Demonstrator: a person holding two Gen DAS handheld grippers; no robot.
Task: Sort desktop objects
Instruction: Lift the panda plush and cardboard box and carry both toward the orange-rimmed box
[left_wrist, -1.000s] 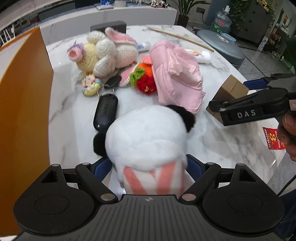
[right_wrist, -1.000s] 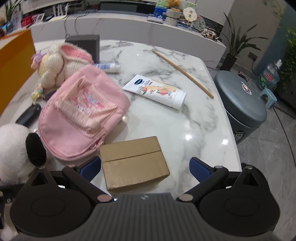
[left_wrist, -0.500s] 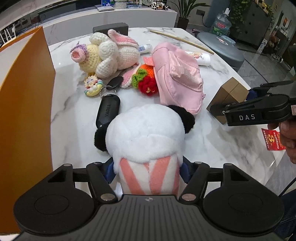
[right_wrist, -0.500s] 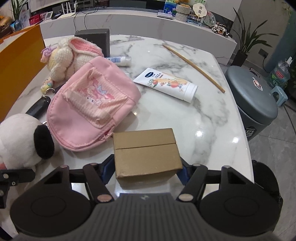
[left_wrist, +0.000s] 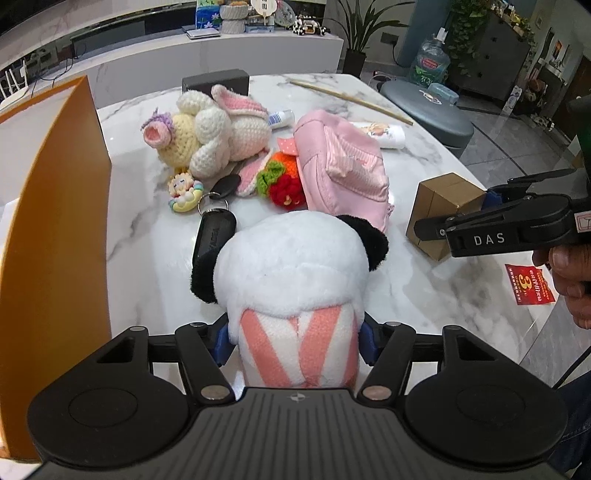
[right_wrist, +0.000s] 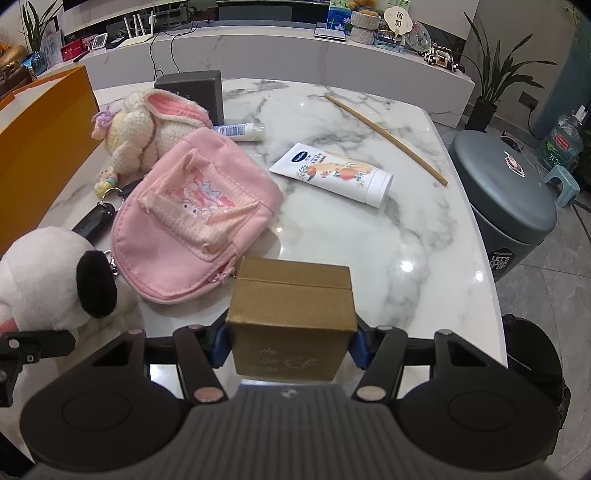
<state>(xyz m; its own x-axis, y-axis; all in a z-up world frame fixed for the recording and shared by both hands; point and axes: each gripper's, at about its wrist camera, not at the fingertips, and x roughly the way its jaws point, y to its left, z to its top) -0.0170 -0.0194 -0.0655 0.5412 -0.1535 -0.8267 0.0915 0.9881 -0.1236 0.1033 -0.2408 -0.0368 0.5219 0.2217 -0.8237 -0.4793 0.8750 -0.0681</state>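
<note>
A white panda plush (left_wrist: 295, 258) with black ears and a pink-striped body stands on the marble table (left_wrist: 147, 258). My left gripper (left_wrist: 295, 343) is closing, its blue pads (left_wrist: 221, 343) pressing both sides of the plush's body. A brown cardboard box (right_wrist: 291, 295) sits between the jaws of my right gripper (right_wrist: 290, 343), which is also closing, with its pads (right_wrist: 356, 345) against the box's sides. The left wrist view shows that box (left_wrist: 439, 206) at the right, in the other gripper, with a hand behind it. The plush (right_wrist: 44, 273) appears at the left of the right wrist view.
A tall orange box wall (left_wrist: 48, 221) lines the table's left. Behind lie a pink pouch (right_wrist: 192, 221), a crochet bunny (left_wrist: 207, 133), a car key (left_wrist: 214, 236), a cream tube (right_wrist: 332, 173), a wooden stick (right_wrist: 384, 136) and a dark box (right_wrist: 192, 88). A grey bin (right_wrist: 502, 192) stands off the right edge.
Both grippers' jaws went from wide open to closed in: the left onto the panda plush, the right onto the cardboard box. The box now sits nearer the right camera and more upright.
</note>
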